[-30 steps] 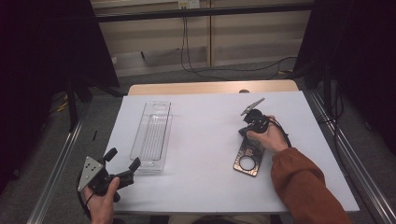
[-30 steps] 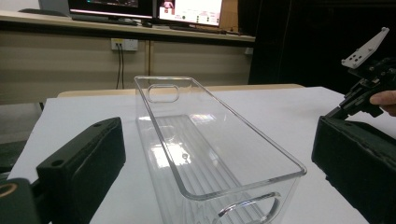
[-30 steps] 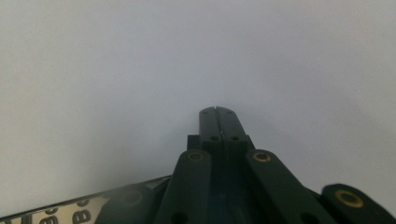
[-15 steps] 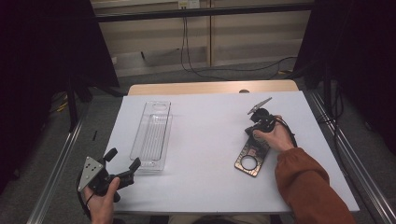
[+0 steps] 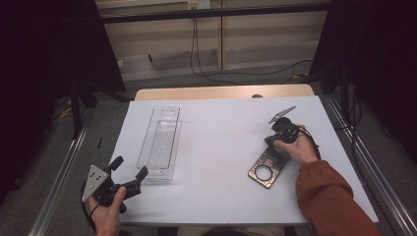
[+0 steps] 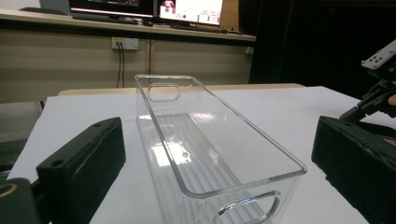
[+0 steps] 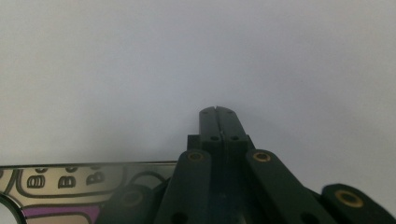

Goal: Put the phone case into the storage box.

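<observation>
Your clear tray (image 5: 161, 141) lay empty left of centre on the white table (image 5: 221, 147). Your left gripper (image 5: 129, 176) stood wide open, holding nothing, at the near edge. Your right gripper (image 7: 218, 112), jaws pressed together, empty, hovered over the metal plate (image 5: 268, 167), with open tabletop between.

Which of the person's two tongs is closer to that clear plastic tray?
Left. The left tongs sit just off the near end of the clear tray, jaws open toward it. The right tongs are far across the table, shut, over a flat bronze plate.
</observation>
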